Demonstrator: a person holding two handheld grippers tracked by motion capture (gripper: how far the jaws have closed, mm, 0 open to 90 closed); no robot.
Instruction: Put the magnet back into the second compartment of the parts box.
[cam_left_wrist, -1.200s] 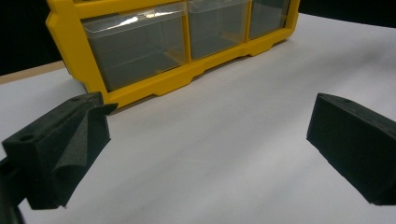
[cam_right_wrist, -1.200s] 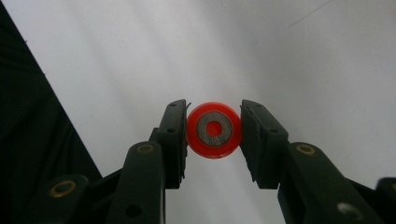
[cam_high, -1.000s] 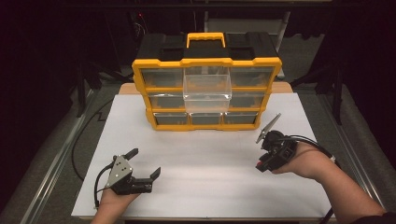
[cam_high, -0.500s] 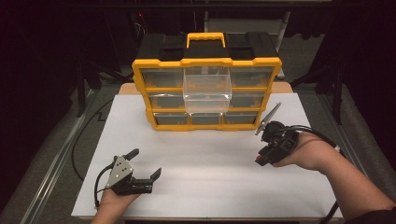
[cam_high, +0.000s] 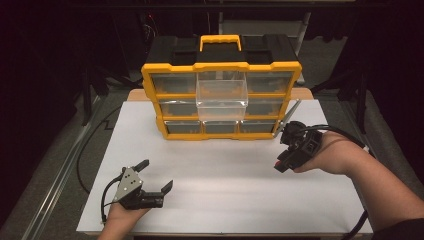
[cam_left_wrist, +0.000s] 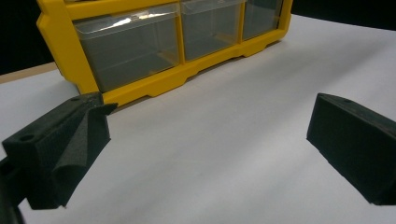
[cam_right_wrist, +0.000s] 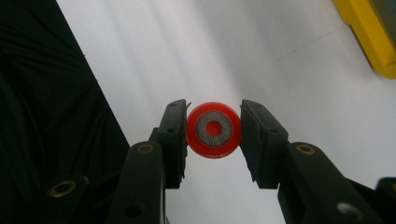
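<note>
Two grippers work here. Right gripper (cam_right_wrist: 214, 130) clamps a red wheel (cam_right_wrist: 214, 129) near the tabletop's (cam_high: 225, 170) right edge. Left gripper (cam_high: 156, 175) rests spread apart by the front edge.

a small red ring (cam_right_wrist: 214, 130) with a grey metal washer face is sitting pinched between the right tongs (cam_right_wrist: 214, 133), facing the camera, hanging above the white desk (cam_right_wrist: 196, 56) near the yellow drawer cabinet (cam_high: 221, 95).

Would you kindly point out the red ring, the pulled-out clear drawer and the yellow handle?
red ring (cam_right_wrist: 214, 129), right gripper view, on its grey inner face.
clear drawer (cam_high: 222, 98), high view, on its front wall.
yellow handle (cam_high: 220, 38), high view, on its top bar.
</note>
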